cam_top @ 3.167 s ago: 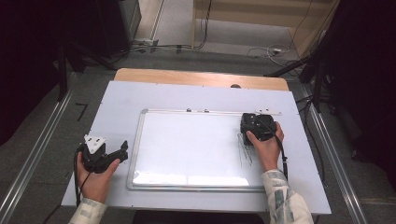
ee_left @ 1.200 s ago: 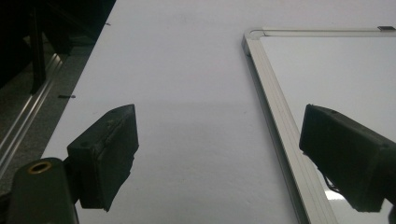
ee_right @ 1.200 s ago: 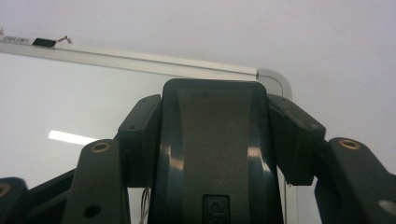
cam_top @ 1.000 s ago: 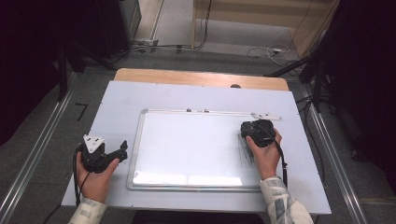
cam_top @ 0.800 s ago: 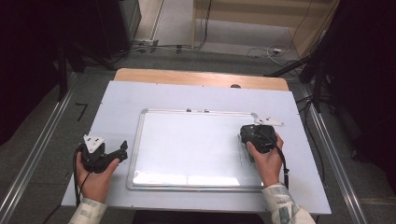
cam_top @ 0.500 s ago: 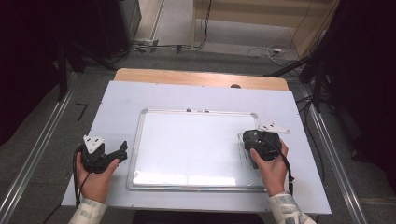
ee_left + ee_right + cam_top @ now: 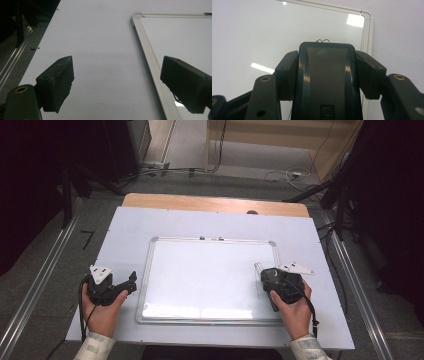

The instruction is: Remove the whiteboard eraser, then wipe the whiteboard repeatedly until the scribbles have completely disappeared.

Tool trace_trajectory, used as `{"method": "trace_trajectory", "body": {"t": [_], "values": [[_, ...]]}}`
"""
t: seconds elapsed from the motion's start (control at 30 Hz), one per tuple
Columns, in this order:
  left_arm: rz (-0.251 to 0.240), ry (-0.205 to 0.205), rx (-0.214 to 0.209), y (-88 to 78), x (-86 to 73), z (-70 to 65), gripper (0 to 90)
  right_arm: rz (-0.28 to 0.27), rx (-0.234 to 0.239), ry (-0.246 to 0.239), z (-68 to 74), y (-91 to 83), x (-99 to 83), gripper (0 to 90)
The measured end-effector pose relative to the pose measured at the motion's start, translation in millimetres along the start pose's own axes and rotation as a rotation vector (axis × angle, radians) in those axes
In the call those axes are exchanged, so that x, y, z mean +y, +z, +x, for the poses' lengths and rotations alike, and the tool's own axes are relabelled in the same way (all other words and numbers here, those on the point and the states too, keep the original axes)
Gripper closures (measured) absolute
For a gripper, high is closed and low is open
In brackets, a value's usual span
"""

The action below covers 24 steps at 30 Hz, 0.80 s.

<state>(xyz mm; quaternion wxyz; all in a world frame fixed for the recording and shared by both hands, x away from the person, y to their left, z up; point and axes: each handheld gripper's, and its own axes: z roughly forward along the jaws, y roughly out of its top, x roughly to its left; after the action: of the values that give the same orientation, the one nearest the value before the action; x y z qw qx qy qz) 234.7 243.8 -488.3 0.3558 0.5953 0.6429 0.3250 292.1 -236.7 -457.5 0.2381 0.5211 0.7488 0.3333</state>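
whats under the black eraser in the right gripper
The whiteboard lies under the eraser, which the right gripper clamps. A pen squiggle peeks past its far edge; anything beneath it is covered.

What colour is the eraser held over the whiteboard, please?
Black, glossy at the edges; the eraser shows best in the right gripper view.

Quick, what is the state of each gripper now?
Left gripper: open, holding nothing.
Right gripper: closed on the black eraser, over the whiteboard.

The whiteboard [image 7: 200, 275] lies mid-frame on the table [image 7: 210, 222]. The eraser [image 7: 325, 75] sits on its lower right; the left gripper [image 7: 131, 281] rests lower left, beside the board.
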Motion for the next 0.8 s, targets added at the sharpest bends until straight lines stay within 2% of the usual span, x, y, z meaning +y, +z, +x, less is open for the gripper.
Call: {"method": "trace_trajectory", "body": {"t": [0.27, 0.8], "values": [[-0.004, 0.003, 0.0, -0.9, 0.5, -0.8, 12.5, 0.002, 0.018, -0.006, 3.2, 4.3, -0.1, 38.4], [-0.004, 0.004, 0.0, -1.1, 0.3, -0.8, 12.5, -0.008, 0.014, -0.014, 4.0, 9.0, 0.6, 38.4]]}}
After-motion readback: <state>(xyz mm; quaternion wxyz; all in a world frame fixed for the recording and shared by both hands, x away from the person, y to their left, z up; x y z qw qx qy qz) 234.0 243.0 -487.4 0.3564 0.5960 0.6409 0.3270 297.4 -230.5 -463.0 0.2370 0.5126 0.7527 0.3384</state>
